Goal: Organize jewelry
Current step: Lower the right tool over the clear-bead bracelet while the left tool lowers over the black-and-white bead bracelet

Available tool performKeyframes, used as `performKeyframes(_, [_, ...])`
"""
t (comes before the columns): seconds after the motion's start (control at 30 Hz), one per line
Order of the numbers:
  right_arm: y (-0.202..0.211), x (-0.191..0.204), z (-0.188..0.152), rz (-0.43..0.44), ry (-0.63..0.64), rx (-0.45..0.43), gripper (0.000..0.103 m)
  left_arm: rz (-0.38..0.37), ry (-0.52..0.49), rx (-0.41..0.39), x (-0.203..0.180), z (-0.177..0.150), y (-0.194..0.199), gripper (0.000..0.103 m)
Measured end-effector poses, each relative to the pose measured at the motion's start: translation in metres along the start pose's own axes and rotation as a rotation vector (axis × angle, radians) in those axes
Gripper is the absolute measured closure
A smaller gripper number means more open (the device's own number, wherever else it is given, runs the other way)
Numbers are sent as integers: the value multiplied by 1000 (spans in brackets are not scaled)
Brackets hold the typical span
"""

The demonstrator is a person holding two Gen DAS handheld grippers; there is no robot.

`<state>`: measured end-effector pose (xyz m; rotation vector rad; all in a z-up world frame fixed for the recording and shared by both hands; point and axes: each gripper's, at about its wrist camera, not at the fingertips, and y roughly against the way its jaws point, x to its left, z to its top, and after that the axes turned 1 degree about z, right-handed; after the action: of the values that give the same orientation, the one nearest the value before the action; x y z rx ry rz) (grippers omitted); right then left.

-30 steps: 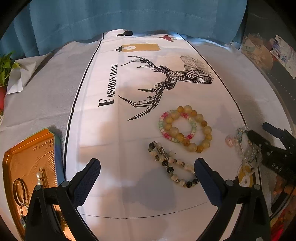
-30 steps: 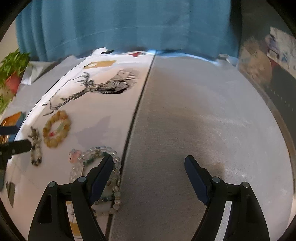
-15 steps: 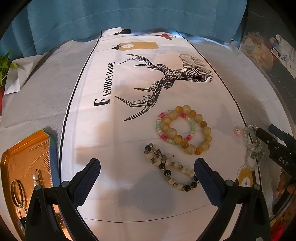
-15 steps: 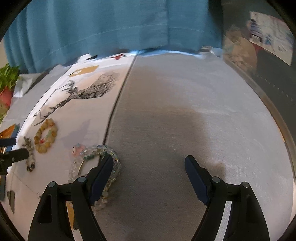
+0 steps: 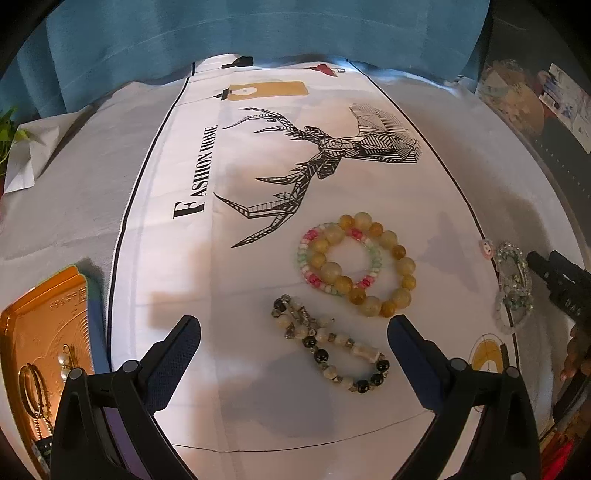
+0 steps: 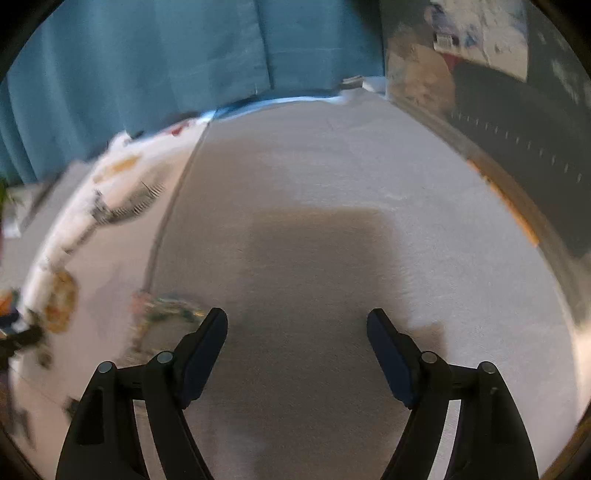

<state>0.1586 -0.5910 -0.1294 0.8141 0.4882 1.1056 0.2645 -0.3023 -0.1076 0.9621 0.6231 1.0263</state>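
My left gripper point(image 5: 293, 332) is open above a black-and-cream bead bracelet point(image 5: 328, 343) lying between its fingers on the white deer-print cloth point(image 5: 221, 258). A yellow bead bracelet point(image 5: 402, 266) overlaps a pink-green bead bracelet point(image 5: 306, 273) just beyond. A clear crystal bracelet point(image 5: 513, 288) with a pink charm point(image 5: 487, 248) lies at the right, touching my right gripper's finger point(image 5: 554, 273). My right gripper point(image 6: 297, 332) is open and empty over grey cloth; the blurred crystal bracelet point(image 6: 162, 310) lies by its left finger point(image 6: 203, 350).
A gold tray point(image 5: 40, 339) at the lower left holds gold hoops point(image 5: 31, 384) and a pearl piece point(image 5: 64, 362). A blue curtain point(image 5: 258, 26) hangs behind the table. Clutter point(image 5: 517, 92) sits off the right edge. A green plant point(image 5: 7, 140) is at the far left.
My right gripper has swung to the right, dragging the crystal bracelet rightward onto the cloth's edge. My left gripper view has shifted slightly; its bracelets have not moved.
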Motion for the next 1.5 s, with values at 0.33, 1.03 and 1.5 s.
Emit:
performKeyframes(0.33, [1, 18, -2, 46, 111, 3, 25, 7, 5, 3, 1, 4, -3, 2])
performKeyframes(1.03, [-1, 22, 1, 87, 168, -24, 41, -17, -19, 69, -4, 17, -21, 11])
performKeyframes(1.5, [0, 22, -2, 90, 159, -24, 41, -109, 23, 112, 4, -6, -4, 14])
